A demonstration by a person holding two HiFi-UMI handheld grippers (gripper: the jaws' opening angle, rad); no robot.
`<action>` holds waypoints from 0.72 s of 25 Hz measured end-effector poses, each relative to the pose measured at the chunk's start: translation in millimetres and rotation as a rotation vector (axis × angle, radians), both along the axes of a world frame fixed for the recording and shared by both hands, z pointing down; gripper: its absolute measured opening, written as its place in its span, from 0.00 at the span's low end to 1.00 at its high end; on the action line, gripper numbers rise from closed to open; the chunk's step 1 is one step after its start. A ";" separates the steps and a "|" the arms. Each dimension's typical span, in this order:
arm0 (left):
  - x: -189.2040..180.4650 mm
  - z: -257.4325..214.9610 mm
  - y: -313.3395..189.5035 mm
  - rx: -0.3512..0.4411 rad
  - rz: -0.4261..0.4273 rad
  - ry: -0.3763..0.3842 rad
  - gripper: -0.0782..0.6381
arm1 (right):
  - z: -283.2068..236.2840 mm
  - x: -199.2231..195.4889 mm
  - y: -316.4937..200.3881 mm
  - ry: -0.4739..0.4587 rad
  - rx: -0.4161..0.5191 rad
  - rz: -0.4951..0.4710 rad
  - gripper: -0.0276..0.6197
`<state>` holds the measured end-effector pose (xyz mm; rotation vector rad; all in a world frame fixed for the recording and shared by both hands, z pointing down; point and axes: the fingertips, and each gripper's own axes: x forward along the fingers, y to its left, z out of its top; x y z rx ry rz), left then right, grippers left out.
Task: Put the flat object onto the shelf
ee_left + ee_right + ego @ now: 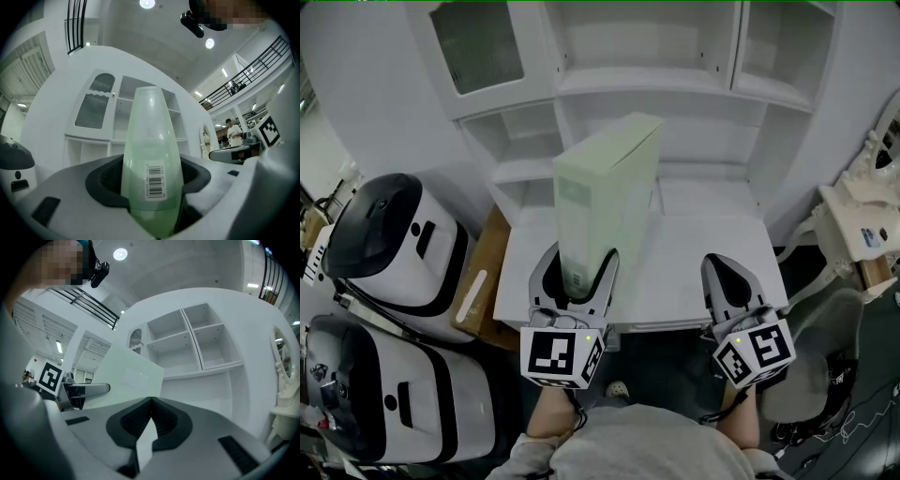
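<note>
Flat pale green box (609, 187), the only one in view, stands on end in your left claw (578, 258). Its two jaws are pressed against the box's broad faces near the lower end. In the left gripper view the box (151, 154) fills the gap of that claw (151, 187), with one barcode label on the narrow edge facing the camera. The box rises over the front part of the white tabletop (694, 253), and its upper end shows against the lower compartments of the white shelf unit (647, 84). It is not yet on any shelf, and I cannot tell whether its lower end touches the tabletop.

Your right claw (724, 267) sits well apart to the right over the tabletop's front edge. Its jaws are drawn together and hold nothing. The right gripper view shows that claw (150, 404) closed to a line, with the box (129, 376) off to its left.

Two marker cubes show in the head view, one on the left gripper (561, 356) and one on the right gripper (757, 352). Two white machines with black tops sit to the left of the tabletop, one farther (389, 239) and one nearer (384, 394). One brown cardboard panel (483, 281) lies between them and the tabletop.
</note>
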<state>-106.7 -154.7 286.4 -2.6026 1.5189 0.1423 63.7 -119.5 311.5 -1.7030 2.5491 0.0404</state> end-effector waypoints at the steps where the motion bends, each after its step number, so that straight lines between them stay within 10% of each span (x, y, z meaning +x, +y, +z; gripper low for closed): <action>1: -1.8 -0.6 -5.2 0.003 0.010 -0.001 0.52 | -0.2 -1.7 -3.8 -0.002 0.001 0.010 0.06; 18: -17.7 -6.7 -47.6 0.056 0.136 -0.067 0.52 | 8.4 -26.3 -33.6 0.005 -0.011 0.113 0.06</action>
